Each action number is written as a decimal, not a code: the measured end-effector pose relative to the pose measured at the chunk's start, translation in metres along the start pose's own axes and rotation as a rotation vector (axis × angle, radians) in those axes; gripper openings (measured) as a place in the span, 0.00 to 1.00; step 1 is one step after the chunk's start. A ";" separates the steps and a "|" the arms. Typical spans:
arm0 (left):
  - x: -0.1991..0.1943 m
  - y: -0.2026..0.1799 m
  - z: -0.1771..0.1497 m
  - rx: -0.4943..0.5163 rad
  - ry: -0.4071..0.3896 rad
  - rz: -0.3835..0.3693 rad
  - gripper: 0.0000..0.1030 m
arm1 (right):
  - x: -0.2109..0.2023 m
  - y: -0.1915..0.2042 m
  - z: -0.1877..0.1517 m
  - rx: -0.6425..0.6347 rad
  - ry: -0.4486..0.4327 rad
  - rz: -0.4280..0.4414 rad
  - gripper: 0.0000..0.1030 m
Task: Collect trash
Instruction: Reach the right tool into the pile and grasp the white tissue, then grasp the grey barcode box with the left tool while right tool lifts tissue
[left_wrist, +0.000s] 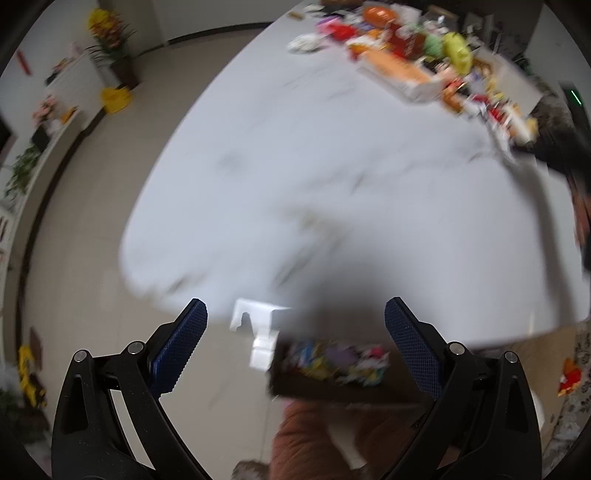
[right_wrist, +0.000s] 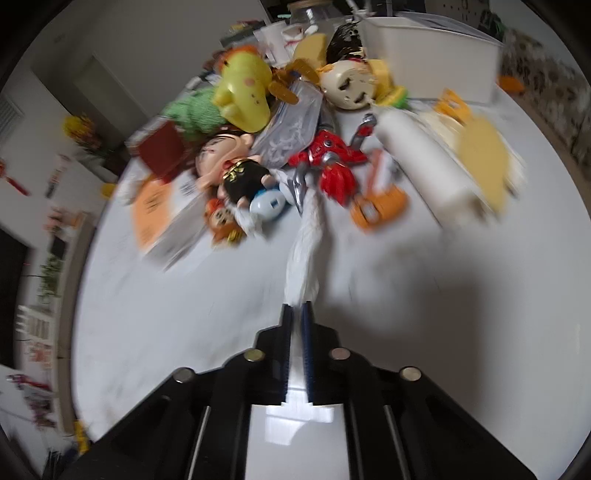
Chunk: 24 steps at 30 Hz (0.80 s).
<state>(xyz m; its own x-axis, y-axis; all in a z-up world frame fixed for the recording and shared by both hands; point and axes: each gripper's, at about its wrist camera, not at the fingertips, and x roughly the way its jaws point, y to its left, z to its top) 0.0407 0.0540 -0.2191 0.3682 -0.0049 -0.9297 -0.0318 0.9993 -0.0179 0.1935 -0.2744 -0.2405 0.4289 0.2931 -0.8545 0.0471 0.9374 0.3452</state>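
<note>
In the right wrist view my right gripper (right_wrist: 298, 314) is shut on a long, twisted strip of white paper (right_wrist: 306, 243). The strip runs from between the pads across the white table (right_wrist: 166, 314) toward a pile of toys. In the left wrist view my left gripper (left_wrist: 297, 332) hangs open over the table's near edge, its blue pads (left_wrist: 181, 343) wide apart with nothing between them. Below it a dark box (left_wrist: 332, 365) holds colourful scraps, and a white clip-like piece (left_wrist: 258, 328) sits beside the box.
Toys crowd the far side: a yellow figure (right_wrist: 245, 96), a red robot (right_wrist: 332, 158), a doll head (right_wrist: 349, 83), a white roll (right_wrist: 424, 158) and a white bin (right_wrist: 424, 48). A brown sleeve (left_wrist: 314, 435) lies under the box. Tiled floor and a yellow container (left_wrist: 116, 98) are at left.
</note>
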 end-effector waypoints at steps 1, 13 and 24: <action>0.003 -0.008 0.012 0.005 -0.011 -0.021 0.92 | -0.010 -0.003 -0.010 0.000 -0.001 0.018 0.00; 0.028 -0.117 0.120 0.056 -0.075 -0.130 0.92 | -0.039 -0.038 -0.023 0.079 -0.083 0.093 0.46; 0.024 -0.037 0.069 -0.115 0.003 -0.090 0.92 | 0.070 -0.002 0.078 0.050 0.000 -0.104 0.26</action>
<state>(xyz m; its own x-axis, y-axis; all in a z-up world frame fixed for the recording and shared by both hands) 0.1142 0.0197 -0.2152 0.3714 -0.0944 -0.9237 -0.1055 0.9841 -0.1430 0.2942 -0.2704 -0.2708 0.4194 0.1943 -0.8868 0.1365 0.9522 0.2732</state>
